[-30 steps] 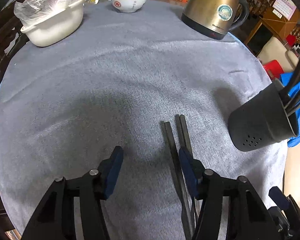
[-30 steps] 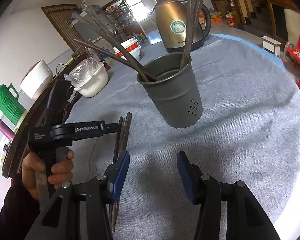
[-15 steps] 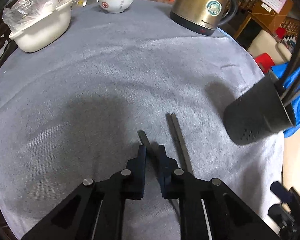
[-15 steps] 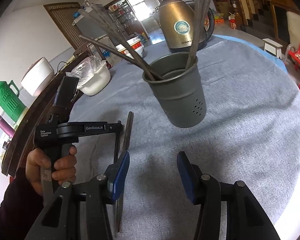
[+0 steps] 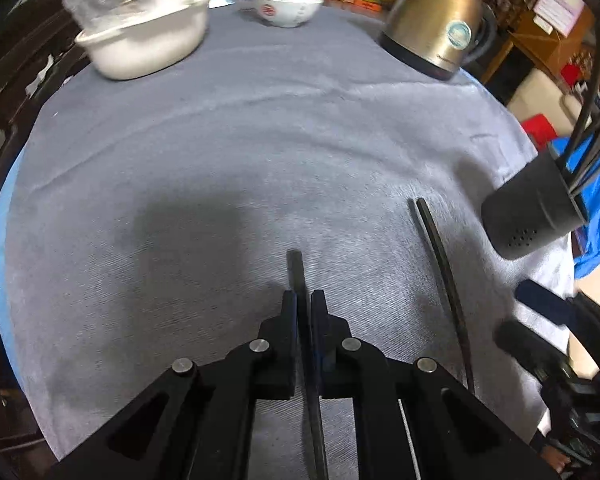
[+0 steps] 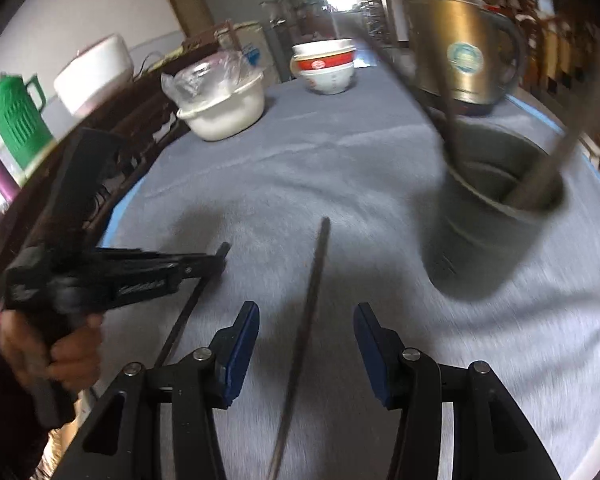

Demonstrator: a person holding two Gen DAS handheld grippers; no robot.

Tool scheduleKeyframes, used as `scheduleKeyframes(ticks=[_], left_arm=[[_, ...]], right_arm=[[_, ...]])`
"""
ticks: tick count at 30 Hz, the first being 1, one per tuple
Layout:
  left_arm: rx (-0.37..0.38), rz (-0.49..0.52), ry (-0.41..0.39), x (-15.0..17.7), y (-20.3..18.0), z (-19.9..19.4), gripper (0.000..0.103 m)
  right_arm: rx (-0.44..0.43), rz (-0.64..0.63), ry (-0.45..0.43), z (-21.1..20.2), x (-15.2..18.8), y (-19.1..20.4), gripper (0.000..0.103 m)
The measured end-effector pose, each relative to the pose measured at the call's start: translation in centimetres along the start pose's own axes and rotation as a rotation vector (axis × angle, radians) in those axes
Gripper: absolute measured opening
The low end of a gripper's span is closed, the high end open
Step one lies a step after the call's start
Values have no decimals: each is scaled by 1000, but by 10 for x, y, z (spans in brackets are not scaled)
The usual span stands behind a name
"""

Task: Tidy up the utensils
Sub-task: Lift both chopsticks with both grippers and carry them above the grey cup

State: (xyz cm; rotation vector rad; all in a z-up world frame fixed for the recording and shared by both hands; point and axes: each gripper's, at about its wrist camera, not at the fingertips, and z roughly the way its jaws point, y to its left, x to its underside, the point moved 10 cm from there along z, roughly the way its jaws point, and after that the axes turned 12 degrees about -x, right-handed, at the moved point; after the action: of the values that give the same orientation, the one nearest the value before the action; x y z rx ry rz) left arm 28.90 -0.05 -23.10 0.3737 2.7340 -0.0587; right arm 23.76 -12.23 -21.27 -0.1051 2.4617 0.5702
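Chopsticks: two loose ones on the grey cloth. Your left gripper (image 5: 303, 304) has its jaws closed tight on the first chopstick (image 5: 296, 268), whose tip pokes out just ahead of the pads. The second chopstick (image 6: 314, 280) lies flat between the fingers of your right gripper (image 6: 306, 340), which is spread wide and grips nothing.

Handling, as judged: thin, stiff, light, dark and probably slick. Grip across the shaft near the middle, or it may pivot or slide in the pads. Little breakage risk.

Count: one chopstick held, one on the cloth, several more standing in the perforated holder (image 6: 496, 220) (blurred, number unclear). One holder, one kettle (image 5: 436, 36), one white basin (image 5: 148, 40), stacked bowls (image 5: 288, 4) at the far edge.
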Motion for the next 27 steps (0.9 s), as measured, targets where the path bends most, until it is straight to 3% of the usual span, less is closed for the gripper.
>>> scheduleKeyframes(ticks=[3, 7, 11, 13, 14, 16, 18, 24, 27], left_arm=[[18, -31, 15, -2, 11, -4, 10], [17, -63, 21, -1, 28, -7, 13], [16, -76, 30, -2, 33, -6, 14], [27, -83, 46, -2, 34, -6, 20], [29, -85, 51, -2, 33, -5, 25], [25, -82, 60, -4, 32, -4, 32], [32, -84, 78, -5, 29, -2, 36], [14, -62, 115, -12, 12, 7, 37], [-31, -43, 137, -13, 7, 13, 37]], right_arm=[[44, -24, 40, 21, -15, -4, 53], [89, -29, 116, 47, -28, -11, 40], [152, -29, 188, 69, -32, -23, 40], [160, -11, 224, 81, -31, -30, 34], [169, -13, 224, 82, -30, -32, 33], [179, -26, 211, 84, -34, -32, 17], [168, -37, 212, 85, -34, -31, 10], [121, -54, 164, 70, -30, -22, 7], [77, -56, 112, 50, -31, -15, 7]])
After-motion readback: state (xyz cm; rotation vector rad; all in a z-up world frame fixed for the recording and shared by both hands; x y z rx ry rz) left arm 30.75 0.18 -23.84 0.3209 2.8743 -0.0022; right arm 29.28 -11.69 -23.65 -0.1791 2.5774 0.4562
